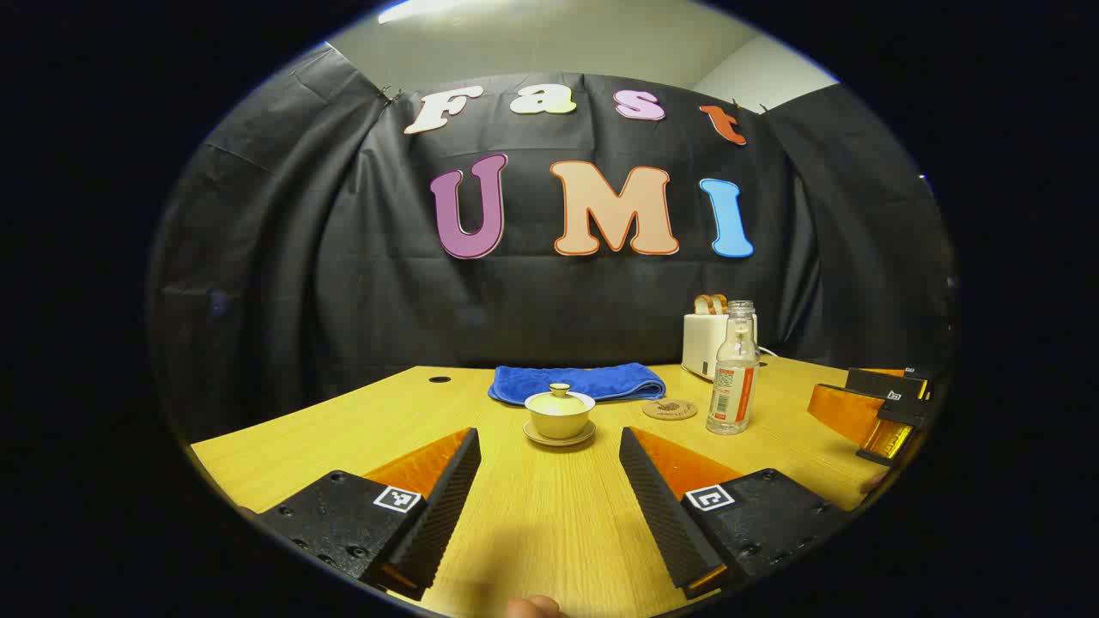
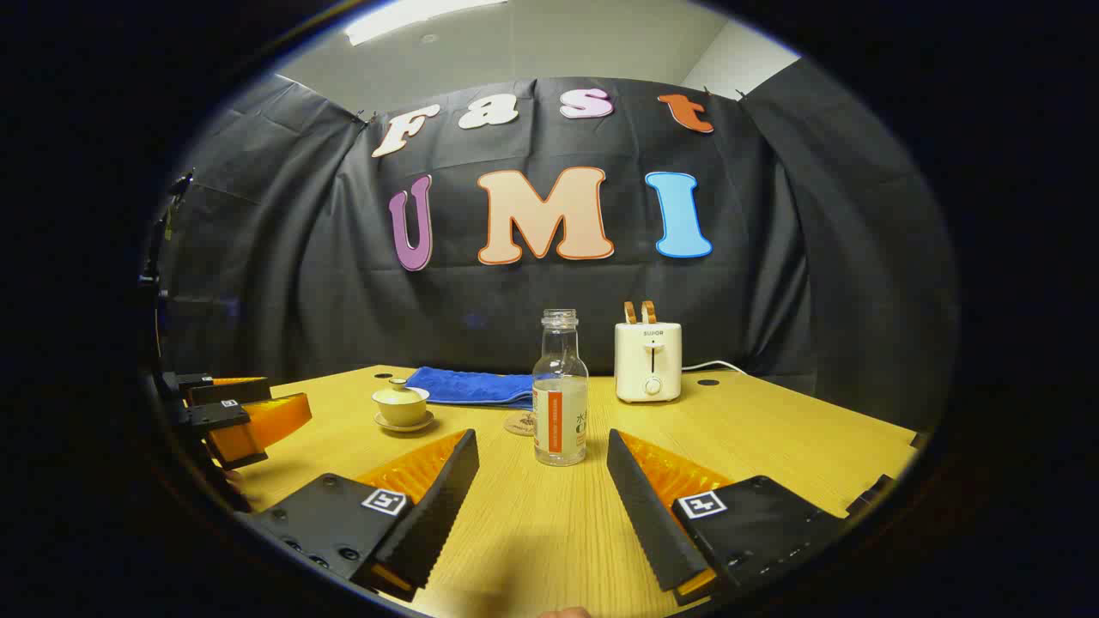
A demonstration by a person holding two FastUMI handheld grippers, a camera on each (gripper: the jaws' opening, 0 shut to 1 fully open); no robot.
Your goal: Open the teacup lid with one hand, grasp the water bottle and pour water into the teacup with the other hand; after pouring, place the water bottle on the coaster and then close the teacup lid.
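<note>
Black ribbed fingers [image 1: 446,498] of the left gripper [image 1: 549,489] stand wide apart over the table [image 1: 300,446], holding nothing, in the left gripper view. Straight ahead between them sits the teacup [image 1: 559,419] on its saucer [image 1: 559,439], lid [image 1: 560,398] on. Behind it, toward the table's far edge, lies a folded blue towel [image 1: 577,380]. Right of the cup lie the round coaster [image 1: 670,409] and, just beside it, the uncapped bottle [image 1: 734,369], upright. A white toaster [image 1: 700,342] stands behind the bottle near the far edge. The right gripper [image 1: 884,410] shows at the table's right edge.

From the right gripper view, the right gripper [image 2: 543,485] also stands spread and empty. The bottle [image 2: 560,390] stands upright just ahead of its fingers, partly hiding the coaster [image 2: 519,423]. The lidded teacup [image 2: 401,405] sits farther left, the towel [image 2: 468,385] behind, the toaster [image 2: 648,360] by the far edge. The left gripper [image 2: 232,412] shows at the left edge.
</note>
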